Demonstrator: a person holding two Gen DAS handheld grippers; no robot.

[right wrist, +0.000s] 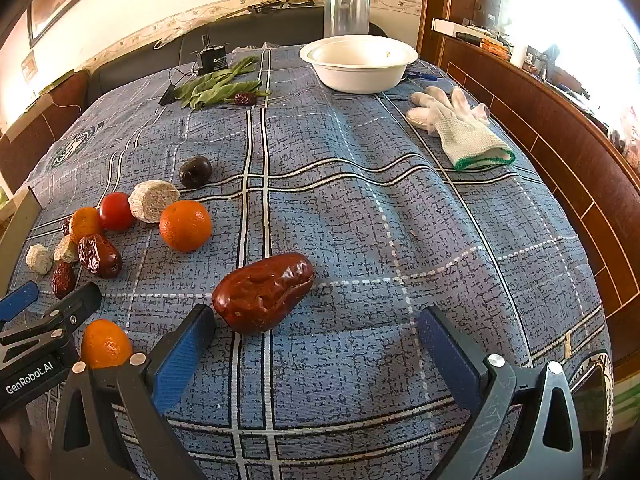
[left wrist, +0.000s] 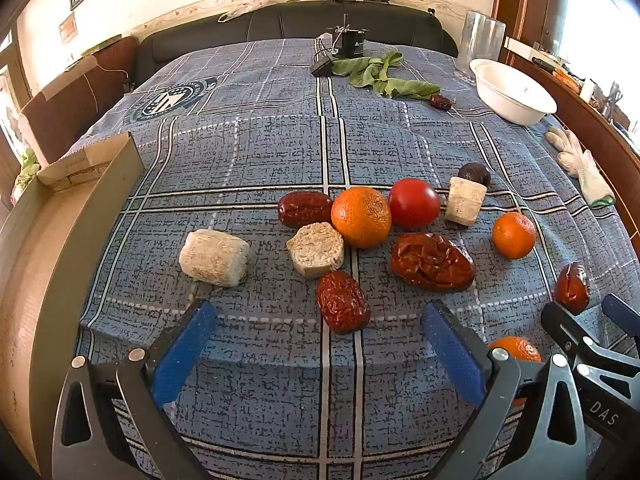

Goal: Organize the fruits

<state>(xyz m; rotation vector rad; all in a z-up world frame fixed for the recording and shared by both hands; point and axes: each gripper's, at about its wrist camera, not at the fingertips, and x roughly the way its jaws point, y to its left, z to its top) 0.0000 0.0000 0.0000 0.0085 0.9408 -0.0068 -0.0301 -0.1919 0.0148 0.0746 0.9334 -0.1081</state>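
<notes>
Both hand-held grippers hang over the near edge of a tabletop under a blue plaid cloth (right wrist: 360, 184). The left hand-held gripper (left wrist: 320, 344) is spread wide with nothing between its blue pads (left wrist: 180, 356); a wrinkled red date (left wrist: 342, 302) lies just past the gap. The right hand-held gripper (right wrist: 316, 344) is likewise spread and empty, with a large date (right wrist: 262, 292) lying just beyond its left pad. A small orange (right wrist: 105, 344) sits between the two tools at the near edge.

Further in, toward the left side, the fruit is clustered: a broad date (left wrist: 432, 262), a big orange (left wrist: 361, 217) touching a red tomato (left wrist: 414, 203), another date (left wrist: 305, 209) behind them, and three pale fibrous chunks (left wrist: 214, 258) among them. A second orange (left wrist: 513, 235) lies apart to the right of the cluster, and one more date (left wrist: 573, 288) nearer the right gripper. A dark round fruit (right wrist: 195, 172) sits just behind the farthest chunk.

A cardboard box (left wrist: 60, 208) stands off the left edge. Near the right edge lies a white glove (right wrist: 460, 132). At the far right corner stands a white bowl (right wrist: 358, 64), empty as far as its inside shows, with a clear cylinder (right wrist: 346, 14) behind it. Along the far edge lie green leaves (right wrist: 218, 88), a small date (right wrist: 245, 98) touching them, and a black device (right wrist: 214, 60).
</notes>
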